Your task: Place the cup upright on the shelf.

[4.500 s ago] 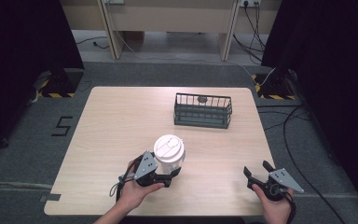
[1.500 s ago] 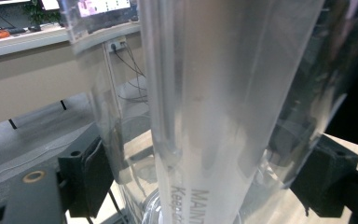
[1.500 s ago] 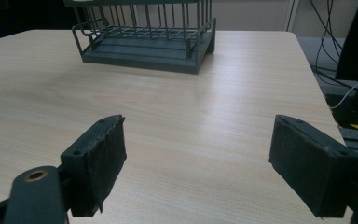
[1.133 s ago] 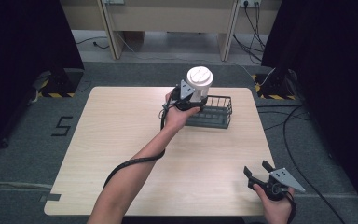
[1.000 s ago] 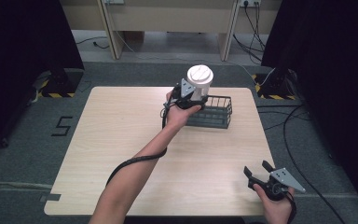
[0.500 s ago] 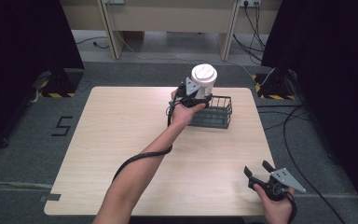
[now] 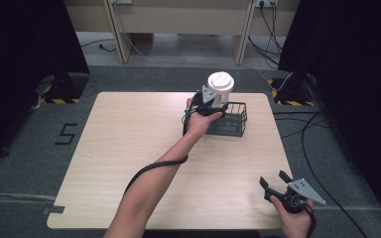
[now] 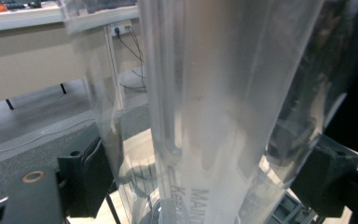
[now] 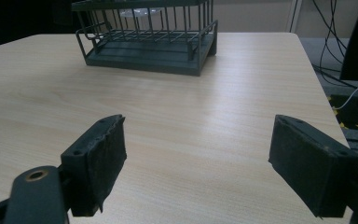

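Note:
A clear plastic cup with a white lid [image 7: 220, 88] is held over the dark wire basket [image 7: 234, 121] at the far right of the table. My left gripper [image 7: 209, 101] is shut on the cup, and in the left gripper view the translucent cup wall [image 8: 223, 112] stands between both black jaws. My right gripper [image 7: 274, 181] rests near the table's front right corner, open, with nothing between its pads [image 9: 103, 158]. From the right gripper view the basket [image 9: 149, 35] sits farther off on the wood.
The light wooden table [image 7: 129, 144] has open room across its left and middle. Cables [image 7: 307, 134] lie on the floor to the right. A desk [image 7: 178, 15] stands beyond the far edge.
My left gripper carried the cup from the table's front centre up to the basket and keeps drifting right over it. The right gripper has stayed put.

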`<control>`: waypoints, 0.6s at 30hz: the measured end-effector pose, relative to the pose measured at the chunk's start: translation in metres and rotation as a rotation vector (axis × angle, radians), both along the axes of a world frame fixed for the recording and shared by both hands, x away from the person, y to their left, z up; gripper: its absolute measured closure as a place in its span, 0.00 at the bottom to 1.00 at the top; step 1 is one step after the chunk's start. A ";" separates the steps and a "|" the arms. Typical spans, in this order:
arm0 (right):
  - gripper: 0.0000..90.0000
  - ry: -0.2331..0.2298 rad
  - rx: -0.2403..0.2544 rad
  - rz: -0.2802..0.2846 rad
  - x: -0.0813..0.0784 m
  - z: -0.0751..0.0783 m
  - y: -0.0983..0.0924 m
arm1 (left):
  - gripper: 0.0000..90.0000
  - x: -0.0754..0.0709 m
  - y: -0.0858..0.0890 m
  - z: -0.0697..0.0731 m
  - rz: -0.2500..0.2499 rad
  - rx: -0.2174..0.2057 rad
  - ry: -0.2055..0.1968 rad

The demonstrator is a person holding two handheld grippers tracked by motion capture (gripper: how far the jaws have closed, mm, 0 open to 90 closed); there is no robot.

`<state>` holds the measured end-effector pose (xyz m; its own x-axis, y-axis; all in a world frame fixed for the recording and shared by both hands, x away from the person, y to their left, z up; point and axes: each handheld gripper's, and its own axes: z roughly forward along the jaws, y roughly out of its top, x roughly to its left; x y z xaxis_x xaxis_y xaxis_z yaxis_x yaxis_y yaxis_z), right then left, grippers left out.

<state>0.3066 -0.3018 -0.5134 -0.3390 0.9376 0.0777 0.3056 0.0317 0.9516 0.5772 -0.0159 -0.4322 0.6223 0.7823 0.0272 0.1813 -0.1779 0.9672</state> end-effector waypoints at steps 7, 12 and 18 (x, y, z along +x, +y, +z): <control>0.21 0.000 0.001 0.001 0.000 0.000 0.000 | 0.20 0.000 -0.004 -0.009 0.001 0.017 0.022; 0.21 0.001 -0.001 0.004 0.000 0.000 0.000 | 0.19 0.000 -0.007 -0.016 0.006 0.016 0.045; 0.22 0.002 0.000 0.006 0.000 0.000 0.000 | 0.19 -0.001 -0.009 -0.021 0.009 0.030 0.046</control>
